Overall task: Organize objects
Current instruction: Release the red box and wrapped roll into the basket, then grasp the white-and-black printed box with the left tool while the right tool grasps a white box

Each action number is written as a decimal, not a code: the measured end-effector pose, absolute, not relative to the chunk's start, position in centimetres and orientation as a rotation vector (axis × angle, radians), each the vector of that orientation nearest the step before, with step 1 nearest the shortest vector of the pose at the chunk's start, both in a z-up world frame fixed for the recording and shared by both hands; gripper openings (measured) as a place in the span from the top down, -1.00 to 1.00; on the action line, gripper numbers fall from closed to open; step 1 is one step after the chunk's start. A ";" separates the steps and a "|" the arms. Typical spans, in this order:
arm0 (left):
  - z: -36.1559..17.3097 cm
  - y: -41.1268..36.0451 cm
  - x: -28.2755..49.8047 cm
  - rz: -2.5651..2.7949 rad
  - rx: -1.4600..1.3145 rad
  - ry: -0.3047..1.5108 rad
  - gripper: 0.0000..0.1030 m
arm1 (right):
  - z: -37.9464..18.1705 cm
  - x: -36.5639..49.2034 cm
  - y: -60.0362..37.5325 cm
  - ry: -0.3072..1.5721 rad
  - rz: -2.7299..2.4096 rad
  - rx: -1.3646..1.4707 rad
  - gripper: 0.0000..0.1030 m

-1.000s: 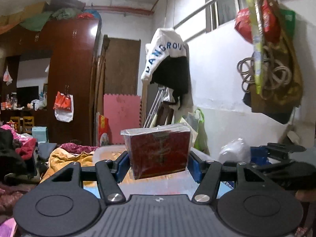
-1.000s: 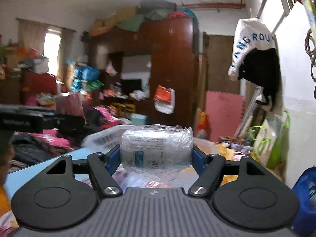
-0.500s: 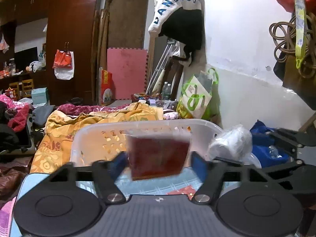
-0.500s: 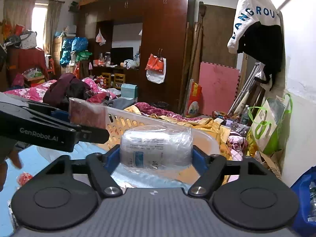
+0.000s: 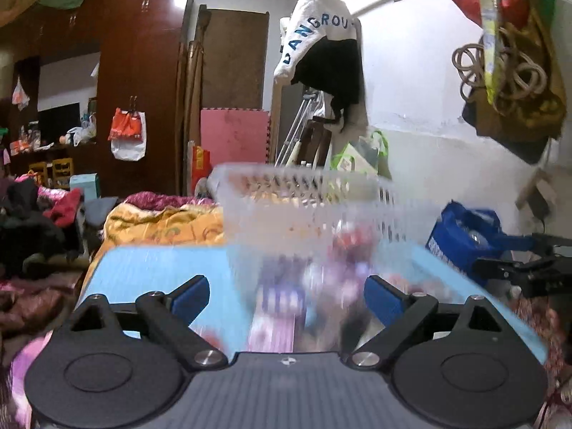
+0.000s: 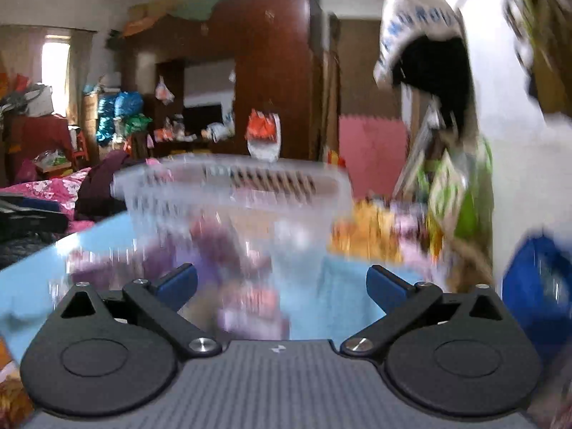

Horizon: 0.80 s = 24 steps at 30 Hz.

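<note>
**Reader:** Grippers first, please. How do they stand?

**Describer:** Both are empty. The left gripper (image 5: 286, 295) has its blue pads (image 5: 189, 295) set wide apart and its jaws are opening, with nothing pressed between them. The right gripper (image 6: 282, 287) is the same: pads (image 6: 384, 282) spread wide, jaws opening, nothing clamped. Blurred packets on the table show through the gap in each view, but neither pair of pads touches them.

**Reader:** Where are the things being organized?

**Describer:** A translucent white plastic basket (image 5: 304, 182) with a slotted rim sits on a light blue table (image 5: 150, 271), just beyond the left gripper's pads and a little to the right of centre. In the right wrist view the same basket (image 6: 228, 178) stands ahead and slightly left. Its walls are smeared by motion blur. Red, purple and white shapes show through them, so some packets (image 5: 350, 243) lie inside, but what they are cannot be told. More purple and pink packets (image 6: 250, 307) lie on the table near the right gripper.

**Reader:** And around it?

**Describer:** A dark wooden wardrobe (image 5: 143, 82) stands far left, a pink foam mat (image 5: 234, 136) leans behind the basket, and a white garment with blue lettering (image 5: 318, 35) hangs on the right wall. A blue bag (image 5: 464, 228) sits to the right of the table.
</note>
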<state>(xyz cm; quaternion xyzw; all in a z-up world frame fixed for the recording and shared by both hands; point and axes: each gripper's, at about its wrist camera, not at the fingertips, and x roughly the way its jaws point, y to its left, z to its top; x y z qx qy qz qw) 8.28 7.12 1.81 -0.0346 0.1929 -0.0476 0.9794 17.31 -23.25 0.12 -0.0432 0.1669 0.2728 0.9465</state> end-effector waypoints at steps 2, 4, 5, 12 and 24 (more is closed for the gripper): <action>0.3 7.1 6.6 -0.097 -0.069 0.392 -0.85 | -1.3 17.2 -24.2 0.369 0.532 -0.051 -1.00; -0.7 6.9 6.0 -0.100 -0.045 0.403 -0.85 | -2.2 17.4 -24.5 0.401 0.548 -0.046 -1.00; -0.8 6.8 6.1 -0.101 -0.033 0.414 -0.85 | -2.5 17.4 -24.5 0.416 0.562 -0.045 -1.00; -2.2 6.7 6.1 -0.087 0.011 0.455 -0.85 | -3.4 18.5 -22.2 0.492 0.614 -0.152 -0.83; -4.3 5.6 6.7 -0.074 0.027 0.486 -0.85 | -4.6 17.8 -22.0 0.465 0.634 -0.185 -0.47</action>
